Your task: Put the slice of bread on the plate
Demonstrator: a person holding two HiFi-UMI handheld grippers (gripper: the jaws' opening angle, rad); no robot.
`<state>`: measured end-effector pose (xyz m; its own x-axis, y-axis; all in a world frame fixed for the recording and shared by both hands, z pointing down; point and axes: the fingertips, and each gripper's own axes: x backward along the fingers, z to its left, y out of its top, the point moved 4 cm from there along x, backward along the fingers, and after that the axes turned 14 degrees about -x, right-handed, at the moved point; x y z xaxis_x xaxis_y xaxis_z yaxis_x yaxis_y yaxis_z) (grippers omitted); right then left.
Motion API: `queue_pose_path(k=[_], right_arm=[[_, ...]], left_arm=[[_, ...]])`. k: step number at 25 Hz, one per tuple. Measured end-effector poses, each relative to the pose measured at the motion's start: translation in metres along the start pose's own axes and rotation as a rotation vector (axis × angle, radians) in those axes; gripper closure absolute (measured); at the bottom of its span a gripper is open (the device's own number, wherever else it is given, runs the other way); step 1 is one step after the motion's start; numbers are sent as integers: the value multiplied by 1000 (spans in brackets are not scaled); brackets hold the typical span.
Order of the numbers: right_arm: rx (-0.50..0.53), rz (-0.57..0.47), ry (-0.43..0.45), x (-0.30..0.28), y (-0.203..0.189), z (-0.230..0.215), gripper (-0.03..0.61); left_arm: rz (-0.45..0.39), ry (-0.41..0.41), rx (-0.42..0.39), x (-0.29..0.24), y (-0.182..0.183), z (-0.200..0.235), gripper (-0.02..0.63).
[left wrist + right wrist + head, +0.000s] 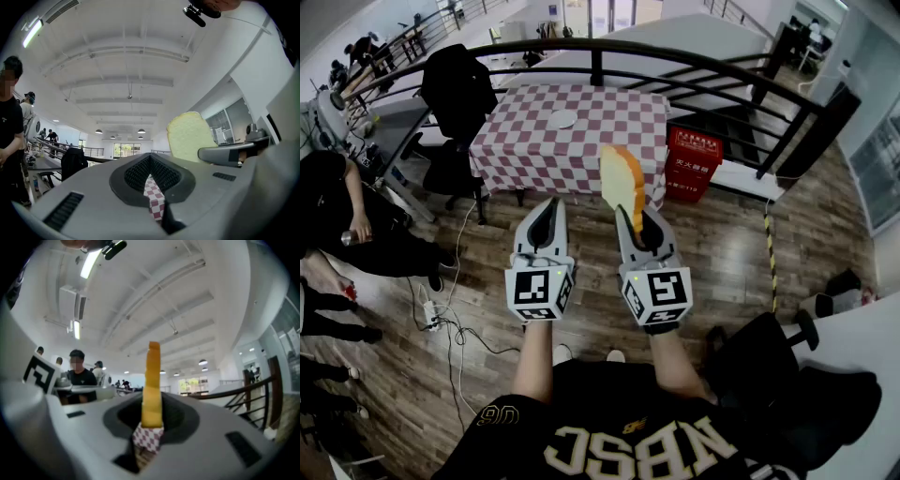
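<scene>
- Your right gripper (630,217) pinches the slice of bread (622,183) upright between its fingers.
- Left gripper (550,204): fingers pressed together, empty.
- Carry it steadily to the plate (563,119) on the far worktop (619,122); squeeze gently.

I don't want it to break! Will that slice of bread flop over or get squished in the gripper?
The slice of bread stands upright from the right gripper without drooping, so it's probably fairly stiff. It looks thin edge-on, so likely light. Its pale crumb looks soft, so a hard squeeze might dent it.
</scene>
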<state>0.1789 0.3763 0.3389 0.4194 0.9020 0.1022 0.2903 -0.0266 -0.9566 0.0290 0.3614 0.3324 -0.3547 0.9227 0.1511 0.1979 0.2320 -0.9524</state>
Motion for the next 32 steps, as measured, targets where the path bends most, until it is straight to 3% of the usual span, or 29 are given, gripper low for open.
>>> queue_pose_path(k=[9, 15, 24, 32], right_arm=[[-72, 13, 18, 26, -1, -21, 483], [-44, 30, 56, 21, -18, -20, 483], [-77, 64, 47, -35, -39, -18, 482], [-40, 99, 46, -189, -62, -9, 483]], left_arm=[[31, -6, 18, 9, -9, -42, 595], [71, -24, -10, 12, -18, -43, 595], [83, 9, 24, -14, -49, 5, 595], [45, -2, 49, -112, -96, 111, 595]])
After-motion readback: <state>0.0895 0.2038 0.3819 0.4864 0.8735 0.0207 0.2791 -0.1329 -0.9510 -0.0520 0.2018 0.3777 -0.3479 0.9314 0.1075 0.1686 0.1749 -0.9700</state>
